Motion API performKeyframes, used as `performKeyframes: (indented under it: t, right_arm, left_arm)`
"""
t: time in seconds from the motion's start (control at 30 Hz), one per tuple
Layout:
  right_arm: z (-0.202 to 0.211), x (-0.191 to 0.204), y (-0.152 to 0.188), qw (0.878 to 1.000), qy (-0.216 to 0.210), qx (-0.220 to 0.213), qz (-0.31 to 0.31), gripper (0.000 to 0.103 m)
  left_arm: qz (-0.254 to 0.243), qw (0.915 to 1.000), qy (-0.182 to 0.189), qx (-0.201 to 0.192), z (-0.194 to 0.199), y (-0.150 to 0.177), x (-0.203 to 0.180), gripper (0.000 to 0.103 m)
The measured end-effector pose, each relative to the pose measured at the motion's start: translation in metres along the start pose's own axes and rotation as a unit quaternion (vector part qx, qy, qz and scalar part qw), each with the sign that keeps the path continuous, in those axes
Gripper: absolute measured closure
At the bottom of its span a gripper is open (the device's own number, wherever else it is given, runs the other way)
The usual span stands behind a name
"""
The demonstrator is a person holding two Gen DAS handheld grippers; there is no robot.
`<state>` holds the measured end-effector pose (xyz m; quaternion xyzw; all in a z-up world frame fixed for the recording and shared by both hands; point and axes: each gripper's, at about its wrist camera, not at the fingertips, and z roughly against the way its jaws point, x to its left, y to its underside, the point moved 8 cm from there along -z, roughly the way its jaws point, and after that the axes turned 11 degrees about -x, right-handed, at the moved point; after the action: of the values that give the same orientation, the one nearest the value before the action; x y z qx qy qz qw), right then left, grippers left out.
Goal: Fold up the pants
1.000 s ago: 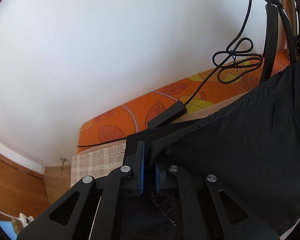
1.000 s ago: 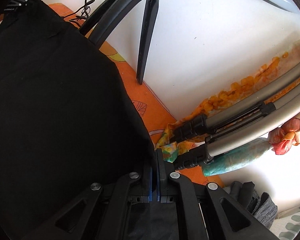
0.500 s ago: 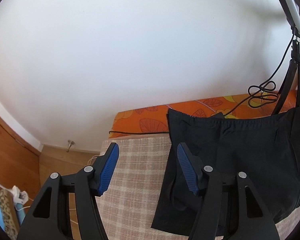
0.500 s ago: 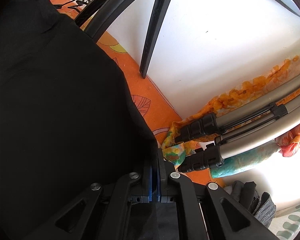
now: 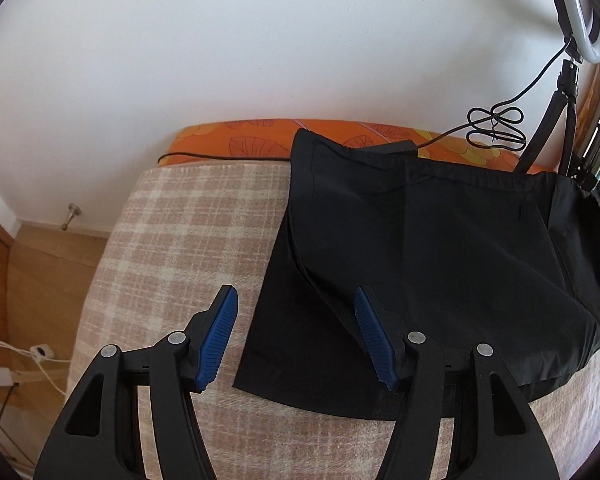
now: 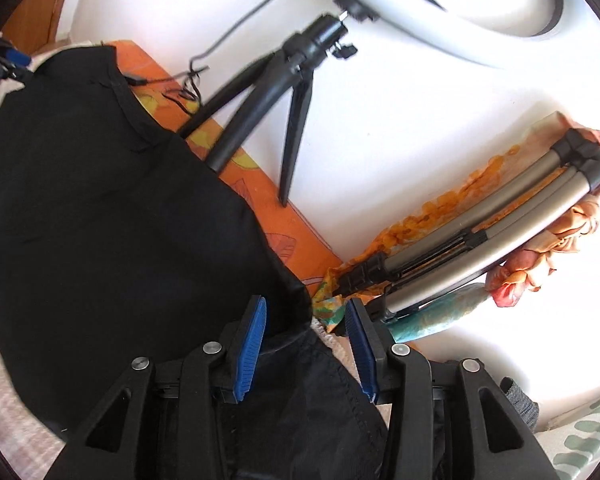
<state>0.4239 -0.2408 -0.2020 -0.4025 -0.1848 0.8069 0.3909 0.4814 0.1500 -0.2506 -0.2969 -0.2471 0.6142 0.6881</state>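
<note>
- The black pants (image 5: 440, 264) lie folded over on the checked blanket (image 5: 172, 240), with their far edge reaching the orange patterned cushion (image 5: 236, 142) along the wall.
- The left gripper (image 5: 296, 336) hovers at the near left corner of the cloth, its blue pads (image 5: 220, 336) spread wide and holding nothing; the left-hand edge of the pants runs between them, away toward the wall.
- The right gripper (image 6: 304, 348) is released too, its pads apart on either side of the cloth's right corner, and I can't tell whether they touch the fabric.
- The folded bundle's long side looks to run left to right across the bed, one gripper at each end.
- As I judge it, a further fold would carry one end across to the other; both grippers seem equally near their own corners.
- A ring-light tripod (image 6: 276, 92) stands just beyond the cloth's far right.
</note>
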Motion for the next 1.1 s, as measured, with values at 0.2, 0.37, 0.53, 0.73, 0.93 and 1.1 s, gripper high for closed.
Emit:
performKeyframes:
  t: [0.2,0.37,0.53,0.73,0.93,1.1]
  right_arm:
    - [0.059,0.058,-0.009,0.991,-0.118,-0.050,-0.026,0.060]
    - [0.078,0.147,-0.029,0.973,-0.219,-0.073,-0.013,0.057]
    - [0.059,0.217,-0.048,0.968,-0.240,-0.072,0.019,0.057]
    - [0.027,0.250,-0.086,0.963,-0.258,-0.072,0.000,0.058]
    - [0.008,0.271,-0.109,0.966,-0.249,-0.071,0.015,0.076]
    - [-0.002,0.272,-0.117,0.966,-0.251,-0.065,0.000,0.084]
  left_arm:
    - [0.008,0.9997,0.022,0.005,-0.002,0.011,-0.008,0.061]
    - [0.015,0.9991,0.038,0.003,-0.004,0.012,-0.014,0.083]
    - [0.030,0.9986,0.043,-0.008,-0.002,0.005,-0.009,0.100]
    - [0.031,0.9985,0.041,-0.018,0.009,-0.005,0.001,0.101]
    - [0.059,0.9959,0.067,-0.015,0.016,-0.007,0.007,0.101]
    - [0.101,0.9890,0.107,0.004,0.011,0.007,-0.004,0.063]
